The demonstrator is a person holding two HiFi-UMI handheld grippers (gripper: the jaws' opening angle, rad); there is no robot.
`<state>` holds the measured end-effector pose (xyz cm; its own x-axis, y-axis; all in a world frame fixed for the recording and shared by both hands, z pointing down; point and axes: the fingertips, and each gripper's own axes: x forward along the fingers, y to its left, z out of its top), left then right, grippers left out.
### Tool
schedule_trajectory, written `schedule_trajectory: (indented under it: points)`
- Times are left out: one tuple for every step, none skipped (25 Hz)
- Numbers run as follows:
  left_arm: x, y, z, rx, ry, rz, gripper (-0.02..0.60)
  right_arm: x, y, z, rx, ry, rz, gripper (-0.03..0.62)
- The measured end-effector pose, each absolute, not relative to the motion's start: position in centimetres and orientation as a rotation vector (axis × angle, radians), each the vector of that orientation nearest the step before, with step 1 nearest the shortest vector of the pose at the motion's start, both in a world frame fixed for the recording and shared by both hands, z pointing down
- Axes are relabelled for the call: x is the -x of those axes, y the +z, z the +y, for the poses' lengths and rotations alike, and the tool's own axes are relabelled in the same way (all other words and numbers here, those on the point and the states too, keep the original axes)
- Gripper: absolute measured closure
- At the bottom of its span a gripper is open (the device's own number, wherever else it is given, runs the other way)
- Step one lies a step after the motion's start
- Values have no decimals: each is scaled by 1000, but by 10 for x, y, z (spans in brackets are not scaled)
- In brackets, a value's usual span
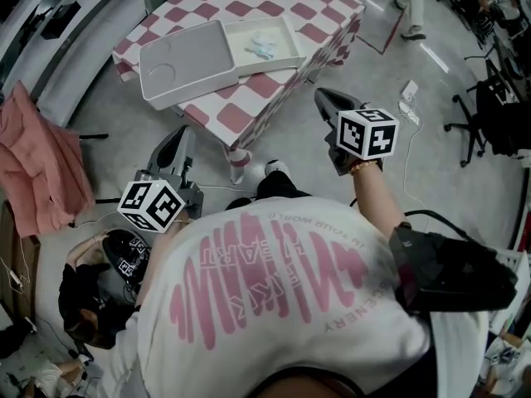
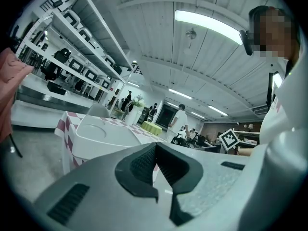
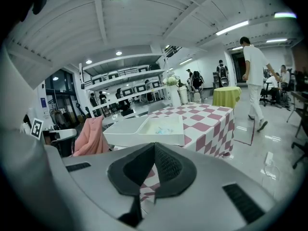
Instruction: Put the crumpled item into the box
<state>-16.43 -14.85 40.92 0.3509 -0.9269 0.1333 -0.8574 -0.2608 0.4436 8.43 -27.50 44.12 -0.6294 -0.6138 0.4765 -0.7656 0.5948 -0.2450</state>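
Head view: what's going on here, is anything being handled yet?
Nothing is being handled. A person stands short of the checkered table, a gripper in each hand. The left gripper and right gripper both have their jaws together on nothing. On the table a white lid-like tray sits beside an open white box; a pale blue crumpled item lies inside the box.

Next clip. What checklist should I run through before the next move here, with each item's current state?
1. Left gripper empty: ok, jaws together on nothing.
2. Right gripper empty: ok, jaws together on nothing.
3. Box open on the table: ok.
4. Crumpled item inside the box: ok, already there.
5. Grippers over the table: not ok, both held short of it.
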Motion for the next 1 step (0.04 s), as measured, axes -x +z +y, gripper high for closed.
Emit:
schedule_trajectory:
  points:
    - [164,410,-150,-2178,-213,-1558,575,-86,442,-276,-1118,618,-2480,589]
